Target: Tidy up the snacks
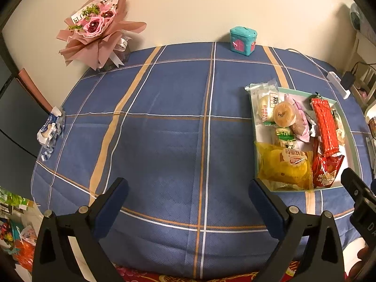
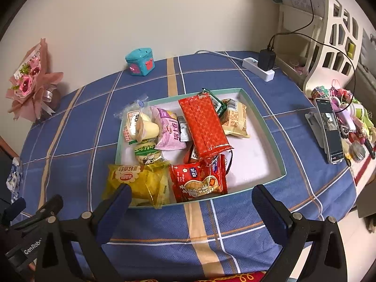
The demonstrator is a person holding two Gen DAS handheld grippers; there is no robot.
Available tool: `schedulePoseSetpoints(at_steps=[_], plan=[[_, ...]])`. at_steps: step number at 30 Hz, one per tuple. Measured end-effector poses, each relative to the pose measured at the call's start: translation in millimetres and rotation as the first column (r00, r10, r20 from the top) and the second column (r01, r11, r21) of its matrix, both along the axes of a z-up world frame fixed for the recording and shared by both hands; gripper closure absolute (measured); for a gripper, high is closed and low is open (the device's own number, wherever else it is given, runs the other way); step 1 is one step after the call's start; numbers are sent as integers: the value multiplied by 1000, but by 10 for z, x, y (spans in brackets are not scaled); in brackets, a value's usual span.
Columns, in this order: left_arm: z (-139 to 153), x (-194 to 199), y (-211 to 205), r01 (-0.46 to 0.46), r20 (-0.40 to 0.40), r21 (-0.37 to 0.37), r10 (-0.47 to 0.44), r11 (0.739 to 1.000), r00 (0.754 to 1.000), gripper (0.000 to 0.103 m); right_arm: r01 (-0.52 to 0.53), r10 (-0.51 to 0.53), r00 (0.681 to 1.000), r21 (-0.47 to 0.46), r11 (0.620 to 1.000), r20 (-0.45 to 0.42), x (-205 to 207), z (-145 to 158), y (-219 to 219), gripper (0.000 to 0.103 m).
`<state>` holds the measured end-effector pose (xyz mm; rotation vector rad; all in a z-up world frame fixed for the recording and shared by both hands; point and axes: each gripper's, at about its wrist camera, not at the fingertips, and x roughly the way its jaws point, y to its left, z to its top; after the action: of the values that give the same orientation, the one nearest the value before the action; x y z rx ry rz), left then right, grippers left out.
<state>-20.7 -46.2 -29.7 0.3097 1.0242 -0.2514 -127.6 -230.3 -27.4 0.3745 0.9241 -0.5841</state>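
Both tongs, left [image 1: 188,202] and right [image 2: 191,208], stand wide apart and empty above the tabletop's [image 1: 164,129] near edge. The snacks [image 2: 199,127] lie heaped in a tray [image 2: 265,122] toward the tabletop's right edge.

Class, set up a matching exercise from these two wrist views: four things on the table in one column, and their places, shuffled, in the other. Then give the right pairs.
Things:
1. Flower bouquet
2. Teal toy box
3. Yellow snack packet
4. Phone on a stand

Places:
A. near left corner of the snack tray
B. right of the tray, propped upright
C. far edge of the table, by the wall
D. far left corner of the table

Pairs: 1-D, 2-C, 3-A, 4-B
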Motion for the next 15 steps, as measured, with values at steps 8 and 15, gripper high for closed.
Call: schedulePoseSetpoints(at_steps=[8,15], plan=[[26,25,27,-13,-5,-23,13,1000,1000,1,-6,6,1000,-12,1000,-7,18,5,18,0],[34,34,39,-17,-8,-32,17,999,1000,1,-6,6,1000,-12,1000,-8,18,12,13,0]])
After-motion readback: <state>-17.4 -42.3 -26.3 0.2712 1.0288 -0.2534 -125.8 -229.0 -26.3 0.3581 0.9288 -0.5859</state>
